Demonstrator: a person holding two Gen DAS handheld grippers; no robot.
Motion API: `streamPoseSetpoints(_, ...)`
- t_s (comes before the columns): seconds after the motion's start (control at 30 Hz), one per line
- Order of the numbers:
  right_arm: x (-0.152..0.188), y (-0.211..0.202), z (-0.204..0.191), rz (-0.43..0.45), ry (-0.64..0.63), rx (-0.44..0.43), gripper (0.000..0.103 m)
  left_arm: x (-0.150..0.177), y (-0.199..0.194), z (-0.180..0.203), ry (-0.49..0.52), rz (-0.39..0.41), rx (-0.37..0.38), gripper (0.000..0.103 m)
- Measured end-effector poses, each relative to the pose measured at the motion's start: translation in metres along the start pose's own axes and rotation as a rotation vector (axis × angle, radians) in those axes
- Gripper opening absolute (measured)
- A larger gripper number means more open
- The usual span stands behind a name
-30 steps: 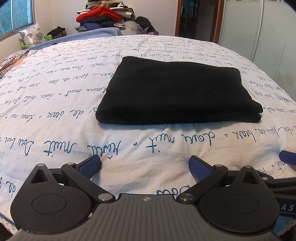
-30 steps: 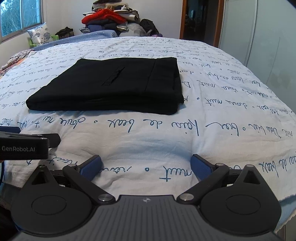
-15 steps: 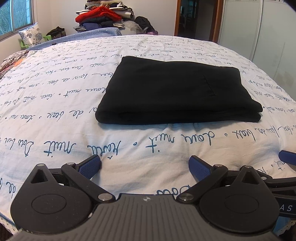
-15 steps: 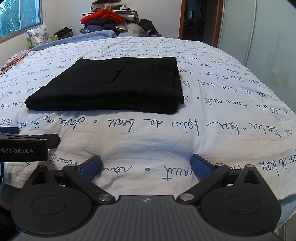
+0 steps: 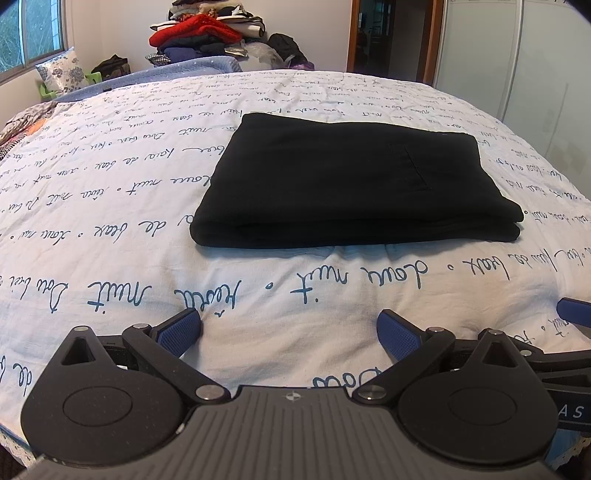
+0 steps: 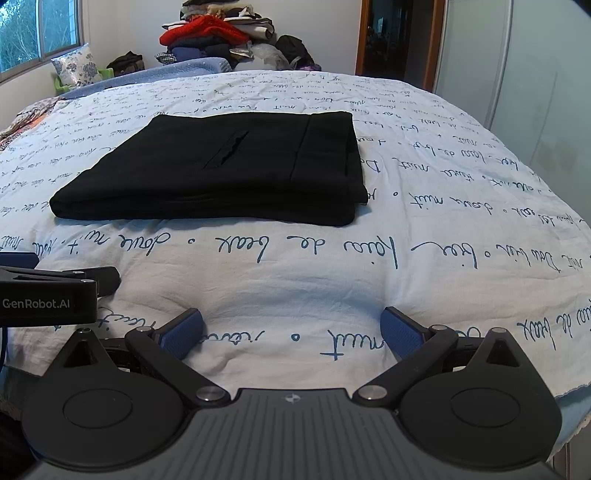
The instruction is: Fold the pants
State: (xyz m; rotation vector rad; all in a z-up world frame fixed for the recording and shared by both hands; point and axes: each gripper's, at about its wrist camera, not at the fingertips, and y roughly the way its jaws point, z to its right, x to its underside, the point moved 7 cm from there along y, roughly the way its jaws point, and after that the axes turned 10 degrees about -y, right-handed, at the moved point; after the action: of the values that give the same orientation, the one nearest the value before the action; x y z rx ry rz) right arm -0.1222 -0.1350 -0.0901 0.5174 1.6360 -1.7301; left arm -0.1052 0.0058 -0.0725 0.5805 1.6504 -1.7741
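The black pants (image 5: 351, 181) lie folded into a flat rectangle on the bed; they also show in the right wrist view (image 6: 221, 170). My left gripper (image 5: 290, 326) is open and empty, low over the sheet near the bed's front edge, well short of the pants. My right gripper (image 6: 291, 326) is open and empty, also near the front edge, apart from the pants. The left gripper's body (image 6: 48, 295) shows at the left of the right wrist view, and a blue fingertip of the right gripper (image 5: 574, 310) shows at the right of the left wrist view.
The bed has a white sheet with blue script (image 5: 110, 192). A pile of clothes (image 5: 207, 33) sits beyond the far end, a floral pillow (image 5: 61, 70) at far left. A doorway (image 5: 384, 37) and wardrobe doors (image 5: 517, 66) stand at the right.
Nothing has visibly changed; both grippers stay open near the front edge and the pants lie still.
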Motion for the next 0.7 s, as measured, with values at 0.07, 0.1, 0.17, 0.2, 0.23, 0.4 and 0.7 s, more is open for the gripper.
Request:
streamPoseSetpoints(0.07,0.0,0.0,0.0,-0.001,-0.001,0.0,0.103,0.0,0.0,0.0,0.001,0.0,0.0,0.103)
streamPoseSetpoints(0.1,0.0,0.0,0.0,-0.001,-0.001,-0.001,0.103,0.0,0.0,0.0,0.003,0.001,-0.001,0.103)
streamPoseSetpoints(0.17,-0.001,-0.001,0.0,-0.005,-0.003,-0.002,0.103,-0.001,-0.002,0.0,0.007,0.002,-0.002,0.103)
streamPoseSetpoints(0.2,-0.002,-0.001,0.0,-0.009,-0.006,-0.004,0.103,-0.002,-0.003,0.0,0.009,0.003,-0.002,0.103)
streamPoseSetpoints(0.23,-0.003,-0.003,0.0,-0.012,-0.012,-0.008,0.103,-0.003,-0.005,0.0,0.01,0.007,-0.004,0.103)
streamPoseSetpoints(0.4,-0.018,-0.02,-0.006,0.061,-0.071,-0.007,0.103,-0.01,-0.014,0.0,0.024,0.041,-0.018,0.102)
streamPoseSetpoints(0.7,-0.027,-0.021,0.007,0.045,-0.027,-0.009,0.103,-0.022,-0.027,0.003,0.023,0.068,0.007,0.102)
